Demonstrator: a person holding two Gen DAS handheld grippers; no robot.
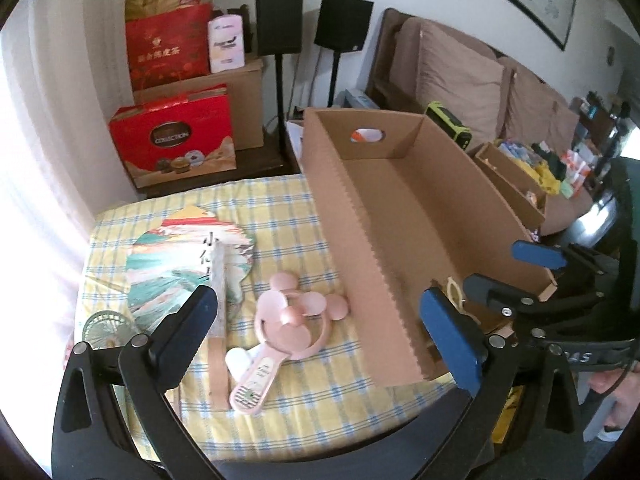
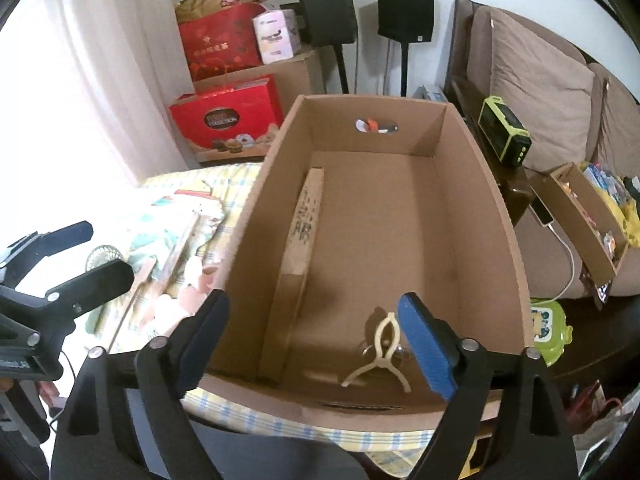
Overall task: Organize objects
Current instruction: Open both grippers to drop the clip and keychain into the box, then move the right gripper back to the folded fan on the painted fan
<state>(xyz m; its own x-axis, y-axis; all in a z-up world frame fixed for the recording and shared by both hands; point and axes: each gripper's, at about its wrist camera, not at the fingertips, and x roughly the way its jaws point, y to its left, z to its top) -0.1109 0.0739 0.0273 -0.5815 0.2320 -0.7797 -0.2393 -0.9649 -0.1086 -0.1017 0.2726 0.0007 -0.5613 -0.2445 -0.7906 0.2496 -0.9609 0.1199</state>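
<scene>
A large open cardboard box [image 1: 344, 220] stands on the yellow checked tablecloth [image 1: 280, 208]. Left of it lie a pink mouse-eared hand fan [image 1: 288, 320], a painted paper fan [image 1: 180, 256] and a small green fan [image 1: 106, 328]. My left gripper [image 1: 320, 308] is open above the pink fan, holding nothing. In the right wrist view the box [image 2: 272, 200] holds a folded wooden fan [image 2: 304, 220] and a cream clip [image 2: 380, 344]. My right gripper [image 2: 312, 312] is open over the box's near end, above the clip, and empty. The left gripper [image 2: 96, 254] shows at that view's left edge.
Red gift boxes [image 1: 172, 136] and a brown carton are stacked behind the table beside two black speakers [image 1: 280, 20] on stands. A sofa with cushions [image 2: 540, 92] lies to the right, carrying a narrow cardboard tray [image 2: 588, 220] of small items and a green device [image 2: 504, 132].
</scene>
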